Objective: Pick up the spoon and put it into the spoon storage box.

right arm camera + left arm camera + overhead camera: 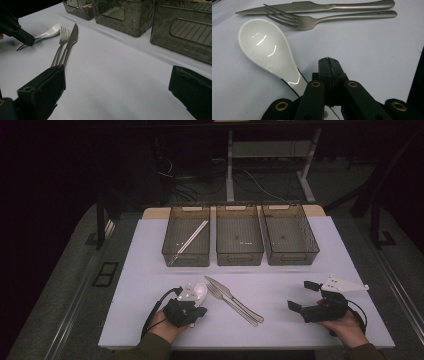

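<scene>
- The left gripper point(329, 61) is closing its jaws fully together on the handle of the white spoon point(265, 48); the spoon is lying on the near left of the table point(280, 285), its bowl pointing toward the far side.
- The right gripper point(304, 295) is resting at the near right with its jaws standing wide apart and nothing between them.
- A fork point(231, 302) and a knife point(235, 299) are lying side by side just right of the spoon, slanting from far left to near right, touched by neither gripper.
- Three see-through bins are standing in a row at the far side: the left bin point(186, 254) is holding a pair of chopsticks point(192, 237); the middle bin point(239, 255) and the right bin point(295, 256) are holding nothing.
- Progress, judging by this layout: sorting cutlery into bins appears to be at an early stage, with the chopsticks stowed, the spoon only just gripped and not yet lifted, and fork and knife waiting.
- No brand, label or readable writing is showing on any item.
</scene>
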Available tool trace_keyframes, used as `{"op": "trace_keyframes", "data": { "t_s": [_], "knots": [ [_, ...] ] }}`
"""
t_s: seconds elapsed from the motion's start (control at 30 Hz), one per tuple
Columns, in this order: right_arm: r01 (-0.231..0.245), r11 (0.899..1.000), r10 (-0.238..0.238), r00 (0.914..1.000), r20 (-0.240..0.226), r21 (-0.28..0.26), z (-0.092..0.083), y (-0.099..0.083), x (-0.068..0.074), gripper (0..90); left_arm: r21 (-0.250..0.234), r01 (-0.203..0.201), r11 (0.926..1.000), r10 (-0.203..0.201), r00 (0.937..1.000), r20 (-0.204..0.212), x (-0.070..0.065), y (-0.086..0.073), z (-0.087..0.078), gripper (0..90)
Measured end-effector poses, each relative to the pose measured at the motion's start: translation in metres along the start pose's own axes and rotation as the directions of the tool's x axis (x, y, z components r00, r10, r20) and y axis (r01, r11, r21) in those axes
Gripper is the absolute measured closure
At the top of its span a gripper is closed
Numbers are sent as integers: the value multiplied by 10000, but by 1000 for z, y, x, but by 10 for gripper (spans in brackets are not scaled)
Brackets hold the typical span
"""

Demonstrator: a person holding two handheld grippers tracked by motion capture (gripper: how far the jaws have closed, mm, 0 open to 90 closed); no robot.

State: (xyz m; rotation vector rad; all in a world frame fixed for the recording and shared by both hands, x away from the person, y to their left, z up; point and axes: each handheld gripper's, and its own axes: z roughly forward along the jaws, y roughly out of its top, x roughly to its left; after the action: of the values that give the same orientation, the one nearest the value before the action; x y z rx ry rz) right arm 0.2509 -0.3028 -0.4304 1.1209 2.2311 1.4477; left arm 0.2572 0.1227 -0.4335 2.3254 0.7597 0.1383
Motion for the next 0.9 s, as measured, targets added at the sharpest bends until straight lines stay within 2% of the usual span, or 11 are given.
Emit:
{"op": "trace_keyframes", "data": {
  "t_s": [0.2,0.37,0.5,0.7,0.9],
  "knots": [
    [-22,10000,22,10000,18,-18,0,0,0,8,196,21,9998,-13,9992,-403,4,-2,-3,887],
    [-17,10000,17,10000,21,-20,0,0,-1,8,325,145,9994,-130,9988,-472,8,-5,-3,887],
    [-23,10000,23,10000,19,-58,-1,0,-1,8,466,117,9988,-83,9973,-732,11,-7,-6,888],
    [-8,10000,9,10000,32,-70,-1,0,-1,8,429,528,9977,-484,9940,-986,21,-14,-14,887],
    [-13,10000,14,10000,31,-70,-1,0,-1,8,495,711,9962,-644,9899,-1262,33,-21,-21,887]
  ]
}}
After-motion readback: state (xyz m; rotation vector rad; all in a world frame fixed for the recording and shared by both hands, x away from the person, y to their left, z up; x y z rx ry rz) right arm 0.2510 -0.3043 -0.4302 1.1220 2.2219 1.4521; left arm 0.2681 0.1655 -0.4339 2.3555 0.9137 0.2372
